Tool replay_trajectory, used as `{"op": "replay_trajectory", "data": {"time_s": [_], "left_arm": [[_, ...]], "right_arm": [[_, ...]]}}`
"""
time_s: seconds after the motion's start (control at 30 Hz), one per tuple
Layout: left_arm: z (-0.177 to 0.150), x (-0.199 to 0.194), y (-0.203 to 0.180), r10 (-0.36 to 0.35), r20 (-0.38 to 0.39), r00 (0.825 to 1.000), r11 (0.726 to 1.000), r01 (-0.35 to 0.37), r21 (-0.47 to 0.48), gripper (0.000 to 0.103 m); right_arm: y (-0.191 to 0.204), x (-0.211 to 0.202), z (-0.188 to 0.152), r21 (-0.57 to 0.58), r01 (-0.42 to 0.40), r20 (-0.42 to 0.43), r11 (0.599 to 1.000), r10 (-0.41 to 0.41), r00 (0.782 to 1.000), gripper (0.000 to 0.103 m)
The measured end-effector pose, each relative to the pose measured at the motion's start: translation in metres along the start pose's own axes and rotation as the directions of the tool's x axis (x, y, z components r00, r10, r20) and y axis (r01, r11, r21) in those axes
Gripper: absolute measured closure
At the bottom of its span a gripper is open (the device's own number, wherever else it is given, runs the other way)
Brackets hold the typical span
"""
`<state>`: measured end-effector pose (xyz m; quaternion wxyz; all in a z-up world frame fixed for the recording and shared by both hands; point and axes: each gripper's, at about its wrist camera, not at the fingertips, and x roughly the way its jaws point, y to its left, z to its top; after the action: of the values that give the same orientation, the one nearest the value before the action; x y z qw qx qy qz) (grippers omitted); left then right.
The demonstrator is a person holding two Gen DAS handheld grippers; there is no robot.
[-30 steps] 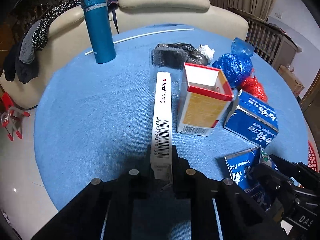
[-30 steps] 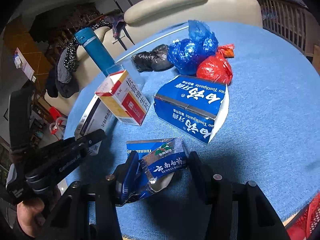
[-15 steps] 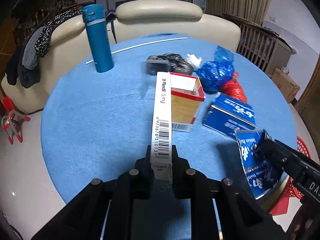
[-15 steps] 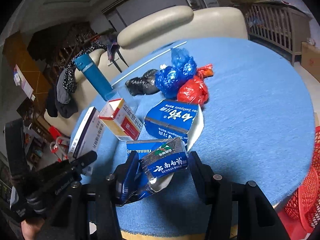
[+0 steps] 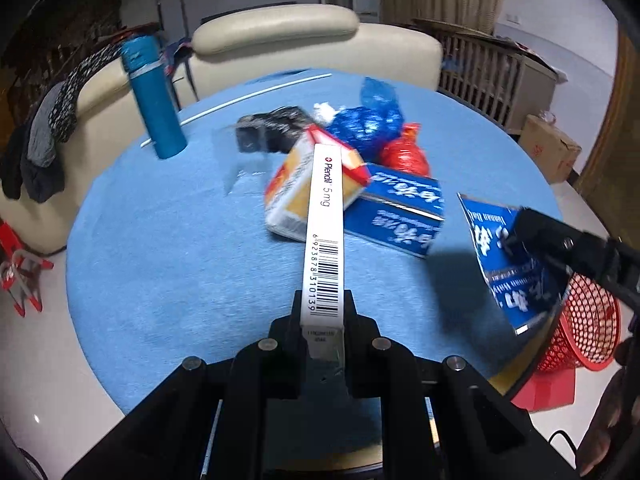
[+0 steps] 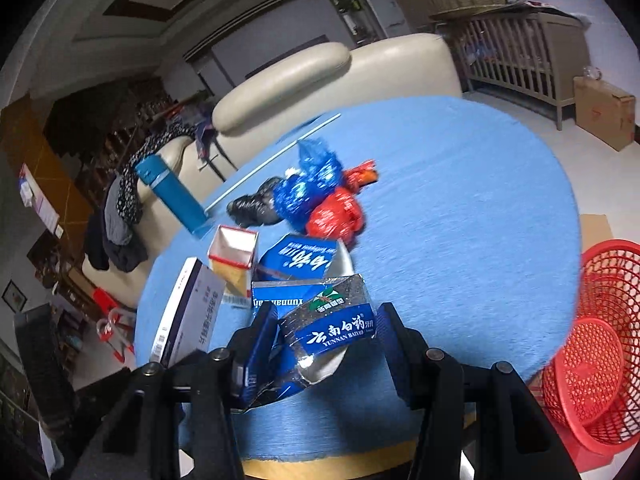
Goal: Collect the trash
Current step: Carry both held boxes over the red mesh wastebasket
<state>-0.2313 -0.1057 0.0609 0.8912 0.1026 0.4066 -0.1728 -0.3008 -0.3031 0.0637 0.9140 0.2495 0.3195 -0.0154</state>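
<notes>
The left gripper (image 5: 323,320) is built of matte black plastic, with angular finger arms on which round silver screw heads are set. The same black moulded build and silver screws are seen on the right gripper (image 6: 325,344). Dark fingers of a hand (image 5: 612,408) are glimpsed at the left-wrist view's right edge.

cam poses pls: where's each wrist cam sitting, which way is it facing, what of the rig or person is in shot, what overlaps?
Left wrist: on the left gripper, lifted, facing across the blue table toward the sofa; its fingers clamp the white Plendil box; right gripper at right edge.
Right wrist: on the right gripper, facing the same table, red basket at right; fingers hold the crumpled toothpaste box.
Shared: both boxes, teal bottle, trash pile.
</notes>
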Motion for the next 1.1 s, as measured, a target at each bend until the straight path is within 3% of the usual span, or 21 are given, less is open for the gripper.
{"op": "replay_trajectory", "data": {"time_s": [0.67, 0.93, 1.1], "left_arm": [[0.010, -0.017, -0.059, -0.070, 0.030, 0.997, 0.990, 0.065, 0.126, 0.088], [0.021, -0.020, -0.096, -0.169, 0.023, 0.985, 0.970, 0.162, 0.182, 0.088], [0.026, -0.026, -0.131, -0.284, 0.013, 0.959, 0.931, 0.272, 0.244, 0.088]], "right_arm": [[-0.080, -0.067, 0.002, 0.149, 0.081, 0.115, 0.986, -0.099, 0.988, 0.048], [-0.131, -0.107, 0.004, 0.228, 0.168, 0.173, 0.959, -0.210, 0.962, 0.048], [-0.171, -0.130, 0.008, 0.266, 0.261, 0.183, 0.928, -0.315, 0.931, 0.048]]}}
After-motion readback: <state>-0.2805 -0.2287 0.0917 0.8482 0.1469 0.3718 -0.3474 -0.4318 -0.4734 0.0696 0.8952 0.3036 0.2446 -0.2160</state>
